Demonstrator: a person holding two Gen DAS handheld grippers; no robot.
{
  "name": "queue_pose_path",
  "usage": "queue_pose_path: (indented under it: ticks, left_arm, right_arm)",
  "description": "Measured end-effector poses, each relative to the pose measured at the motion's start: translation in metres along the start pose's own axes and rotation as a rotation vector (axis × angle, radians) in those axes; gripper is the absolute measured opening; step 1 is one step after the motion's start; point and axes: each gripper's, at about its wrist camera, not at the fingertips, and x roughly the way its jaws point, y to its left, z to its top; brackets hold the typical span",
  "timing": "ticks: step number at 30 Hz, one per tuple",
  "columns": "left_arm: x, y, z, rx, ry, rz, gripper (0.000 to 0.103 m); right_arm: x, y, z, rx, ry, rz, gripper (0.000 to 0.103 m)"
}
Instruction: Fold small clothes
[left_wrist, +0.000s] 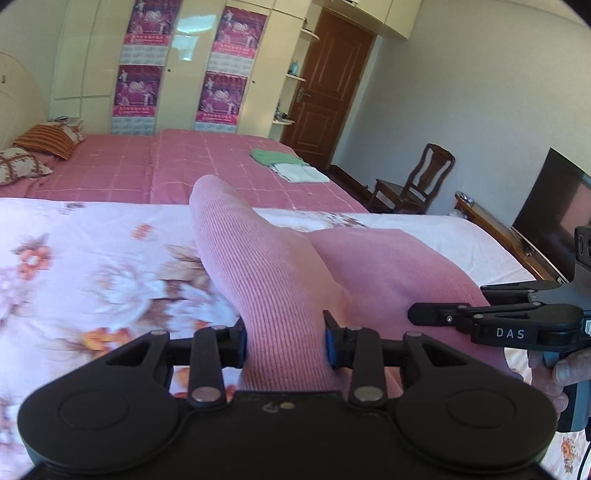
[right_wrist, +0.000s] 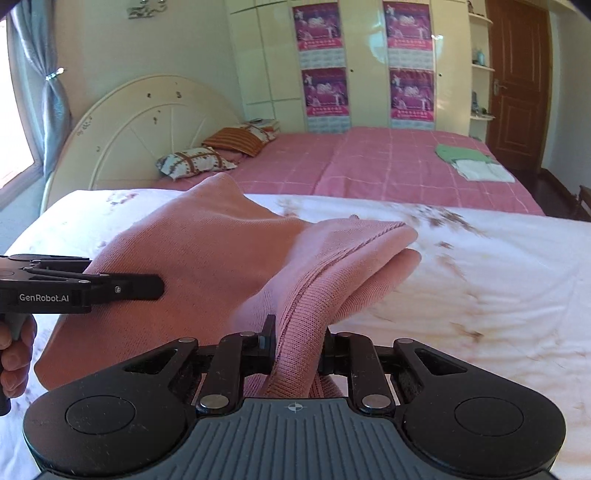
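While jaws clamp, pink garment (left_wrist: 273, 280) hangs lifted.

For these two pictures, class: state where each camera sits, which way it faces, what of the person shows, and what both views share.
Left wrist: on the left gripper, facing across the floral bed toward the wardrobe; right gripper and a hand show.
Right wrist: on the right gripper, facing the headboard and wardrobe; left gripper and fingers show.
Shared: pink garment clamped by both, folded stack, door.
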Motion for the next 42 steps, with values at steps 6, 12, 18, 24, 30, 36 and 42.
queue_pose_path:
  ticks: [6,12,18,24,30,36,42]
  left_arm:
    - [-0.042,0.066,-0.005,-0.038,-0.013,0.049,0.034]
    - [-0.062,0.129,-0.015,-0.089,-0.005,0.075,0.034]
    - [-0.066,0.176,-0.042,-0.145,0.033,0.087,0.034]
    - [-0.058,0.217,-0.079,-0.268,0.051,0.062,0.053]
    - [-0.073,0.232,-0.086,-0.300,0.026,0.087,0.074]
    - [-0.102,0.224,-0.060,-0.219,-0.073,0.098,0.037]
    - [-0.054,0.194,-0.045,-0.104,0.011,0.069,0.039]
  right_arm:
    - [0.042,0.075,0.017,-0.044,-0.006,0.056,0.018]
    - [0.084,0.130,0.024,-0.067,0.013,0.088,0.018]
    - [0.131,0.157,0.015,-0.031,0.082,0.118,0.018]
    - [0.173,0.151,-0.022,0.040,0.189,0.132,0.019]
    - [0.170,0.123,-0.029,0.185,0.162,0.160,0.041]
    - [0.133,0.105,-0.002,0.224,0.065,0.132,0.026]
    - [0.155,0.124,0.003,0.091,0.124,0.117,0.008]
